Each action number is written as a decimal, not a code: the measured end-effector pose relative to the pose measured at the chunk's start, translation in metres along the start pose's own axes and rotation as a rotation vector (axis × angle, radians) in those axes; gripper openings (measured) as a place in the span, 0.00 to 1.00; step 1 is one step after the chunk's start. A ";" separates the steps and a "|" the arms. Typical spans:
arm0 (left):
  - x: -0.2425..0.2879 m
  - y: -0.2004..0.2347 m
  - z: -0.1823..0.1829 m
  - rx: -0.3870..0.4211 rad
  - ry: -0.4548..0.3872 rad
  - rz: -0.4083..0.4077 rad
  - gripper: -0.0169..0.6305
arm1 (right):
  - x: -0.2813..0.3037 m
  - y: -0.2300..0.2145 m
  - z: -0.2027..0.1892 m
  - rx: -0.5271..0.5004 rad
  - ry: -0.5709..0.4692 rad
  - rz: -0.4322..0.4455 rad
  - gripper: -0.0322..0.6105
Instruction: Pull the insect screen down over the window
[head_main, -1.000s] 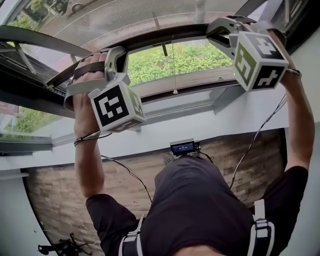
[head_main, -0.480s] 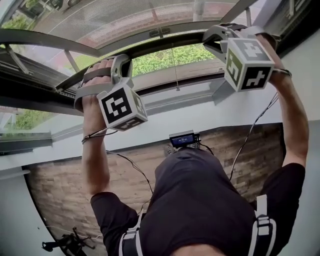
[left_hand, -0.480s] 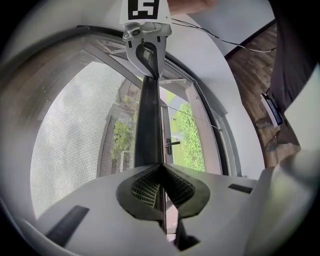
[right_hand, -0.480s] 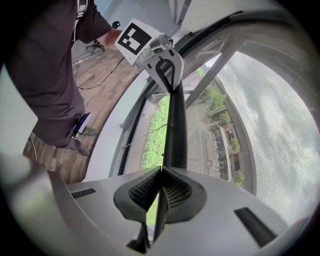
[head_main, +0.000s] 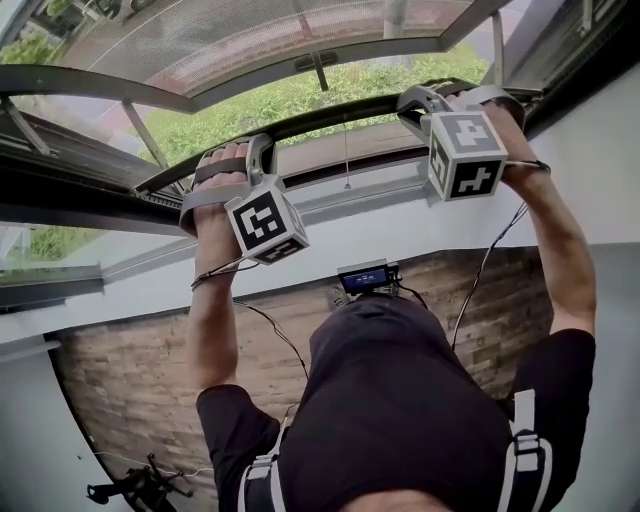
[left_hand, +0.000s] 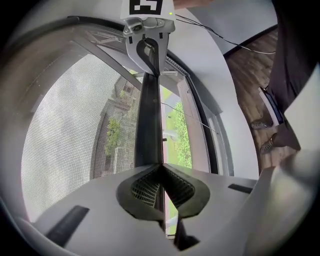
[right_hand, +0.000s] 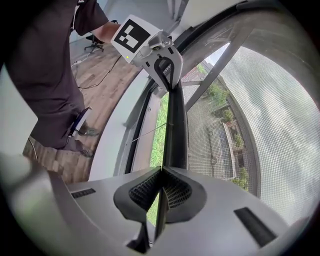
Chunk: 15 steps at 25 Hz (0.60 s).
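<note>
The insect screen's grey mesh (head_main: 230, 40) fills the upper window, and its dark bottom bar (head_main: 330, 112) runs across the opening. My left gripper (head_main: 252, 150) is shut on the bar's left part and my right gripper (head_main: 415, 102) on its right part. In the left gripper view the jaws (left_hand: 161, 167) close on the bar (left_hand: 149, 125), with mesh (left_hand: 70, 130) to its left. The right gripper view shows the same: jaws (right_hand: 161, 170) clamp the bar (right_hand: 176, 125), beside the mesh (right_hand: 250, 115). A thin pull cord (head_main: 347, 150) hangs from the bar.
Below the bar the window stays uncovered, showing green grass (head_main: 300, 95). An opened sash (head_main: 60, 150) juts out at the left. The white sill and wall (head_main: 330, 225) lie beneath, then wood floor (head_main: 130, 380). A small device (head_main: 365, 277) sits at the person's waist.
Both grippers have come down with the bar held between them. More mesh shows above the bar, and the uncovered strip of window below it has narrowed.
</note>
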<state>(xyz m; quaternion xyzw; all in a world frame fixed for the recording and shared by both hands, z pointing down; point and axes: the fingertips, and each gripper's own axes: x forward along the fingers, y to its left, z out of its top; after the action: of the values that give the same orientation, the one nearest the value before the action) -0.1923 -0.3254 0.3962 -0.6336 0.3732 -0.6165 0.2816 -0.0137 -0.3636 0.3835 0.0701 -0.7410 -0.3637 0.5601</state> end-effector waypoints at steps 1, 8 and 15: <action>0.002 -0.003 0.000 0.002 0.005 0.000 0.05 | 0.003 0.002 -0.001 0.000 0.003 0.000 0.07; 0.023 -0.040 -0.004 -0.019 0.013 -0.089 0.05 | 0.034 0.030 -0.004 0.000 0.022 0.057 0.07; 0.043 -0.068 -0.007 -0.029 0.041 -0.121 0.05 | 0.061 0.051 -0.008 0.015 0.039 0.069 0.07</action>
<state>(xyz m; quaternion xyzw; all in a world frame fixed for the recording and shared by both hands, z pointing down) -0.1925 -0.3219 0.4766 -0.6462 0.3489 -0.6398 0.2267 -0.0132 -0.3617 0.4638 0.0559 -0.7346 -0.3370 0.5863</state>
